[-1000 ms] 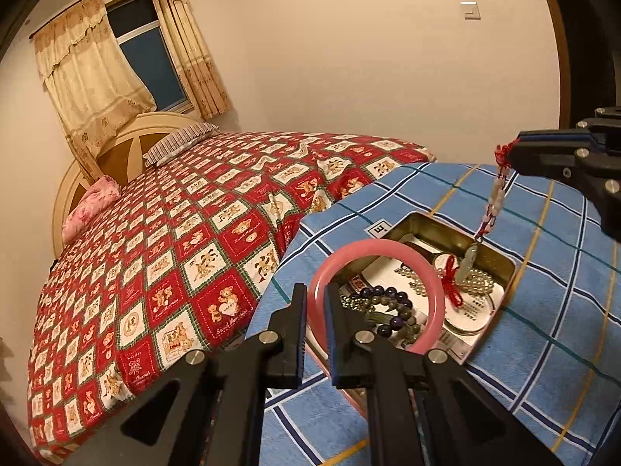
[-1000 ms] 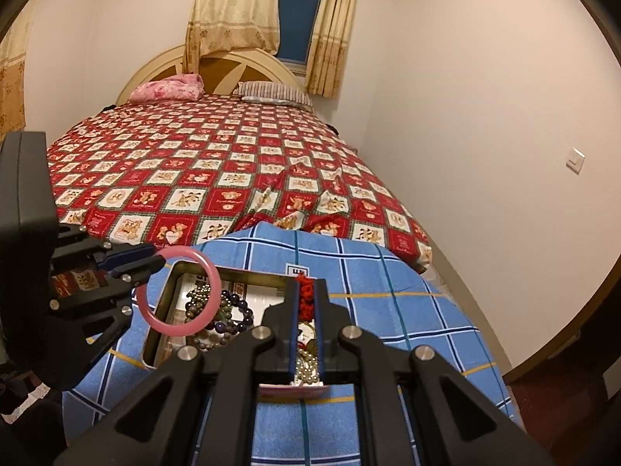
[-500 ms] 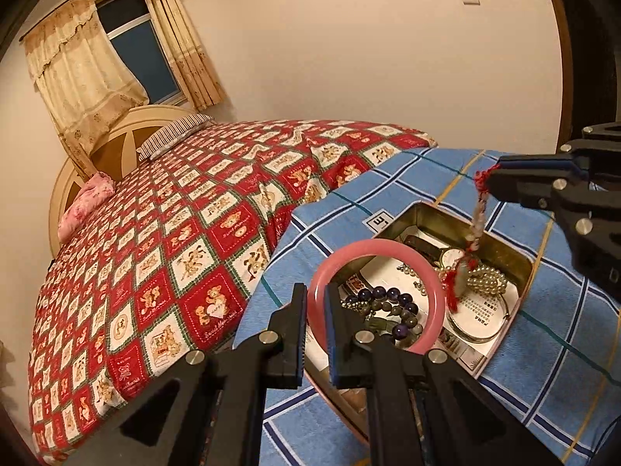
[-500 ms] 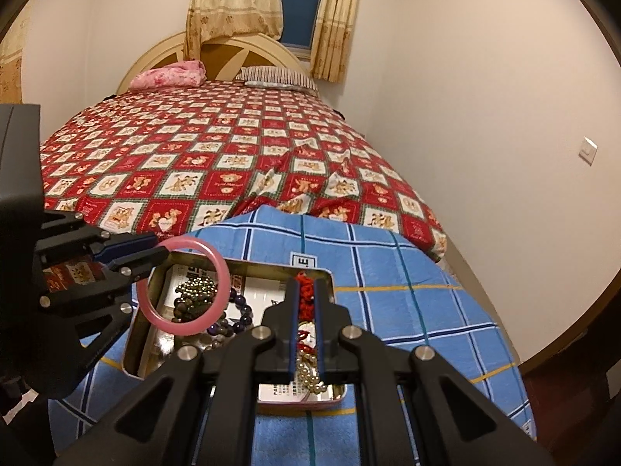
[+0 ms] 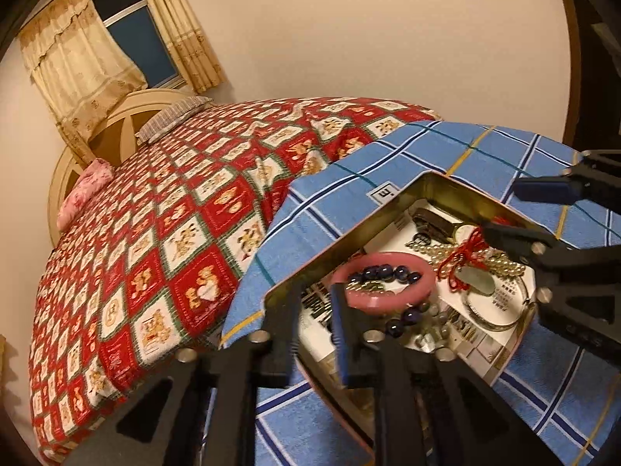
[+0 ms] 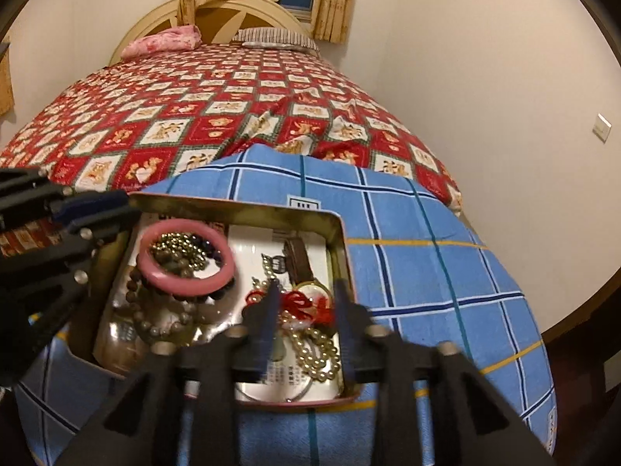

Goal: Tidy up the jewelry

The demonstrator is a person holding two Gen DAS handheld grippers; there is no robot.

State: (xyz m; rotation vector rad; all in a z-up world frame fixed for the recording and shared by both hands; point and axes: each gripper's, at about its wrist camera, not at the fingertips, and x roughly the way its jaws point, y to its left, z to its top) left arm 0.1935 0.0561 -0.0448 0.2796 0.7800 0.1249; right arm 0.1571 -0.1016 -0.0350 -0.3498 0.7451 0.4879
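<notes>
**Now both pieces lie in the tin**

Now we have our two claws over the open tin [image 6: 337, 233], which sits on the blue checked cloth [image 6: 427, 272] at the foot of the bed [image 6: 233, 97]. Our left claw [image 5: 314, 326] is opening, and nothing sits between its fingers: the pink bangle [image 5: 382, 275] lies flat inside the tin just ahead of them, resting on the dark bead bracelet [image 5: 388, 272] at the tin's left end. From the right camera the bangle [image 6: 186, 256] rings a heap of small beads, so it looks settled, not propped.

Our right claw [image 6: 306, 326] is opening too. The red-cord pendant [image 6: 306, 305] lies on the tin floor between and just below its fingers, its cord bunched over the pearl strand [image 6: 314, 349]; the pads do not press it. A watch [image 6: 299, 256] lies farther back by the right wall.

We judge both pieces were lowered well inside the walls so that, let go, they would stay in the tin and not slide onto the cloth. The cord lies across the pearls, so it may tangle with them.
</notes>
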